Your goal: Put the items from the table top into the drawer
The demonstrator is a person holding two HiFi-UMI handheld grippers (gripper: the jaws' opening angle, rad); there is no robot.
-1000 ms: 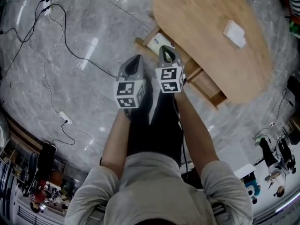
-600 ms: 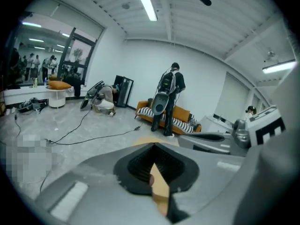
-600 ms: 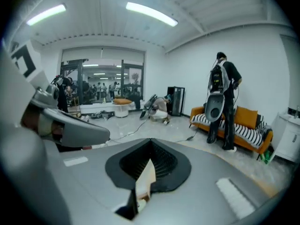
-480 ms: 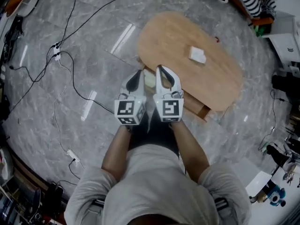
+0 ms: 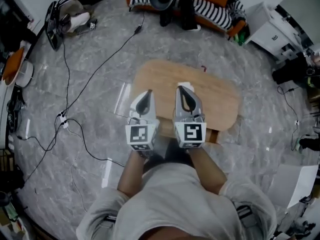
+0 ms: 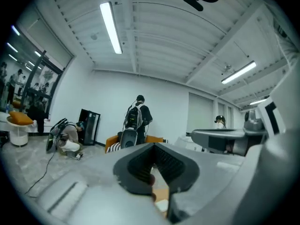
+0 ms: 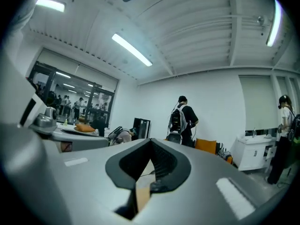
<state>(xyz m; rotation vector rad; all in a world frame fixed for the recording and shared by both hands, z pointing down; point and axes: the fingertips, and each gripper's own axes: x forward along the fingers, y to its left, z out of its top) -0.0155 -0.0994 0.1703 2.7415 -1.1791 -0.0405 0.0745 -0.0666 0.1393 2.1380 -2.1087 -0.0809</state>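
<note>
In the head view, the oval wooden table lies below and beyond both grippers. A small white item on its top peeks out just past the right gripper's tip. Part of the drawer sticks out under the table's near edge. My left gripper and right gripper are held side by side, high above the table and pointing level. Both are shut with nothing in them. The left gripper view shows the left gripper with its jaws together, and the right gripper looks the same in its own view.
Cables and a power strip trail over the marble floor at left. An orange sofa with striped cloth and a white cabinet stand at the back. A person with a backpack stands across the room.
Both grippers have risen together and tipped up from pointing down at the drawer to pointing level. The table now looks smaller and farther off, with more of the room in view.
</note>
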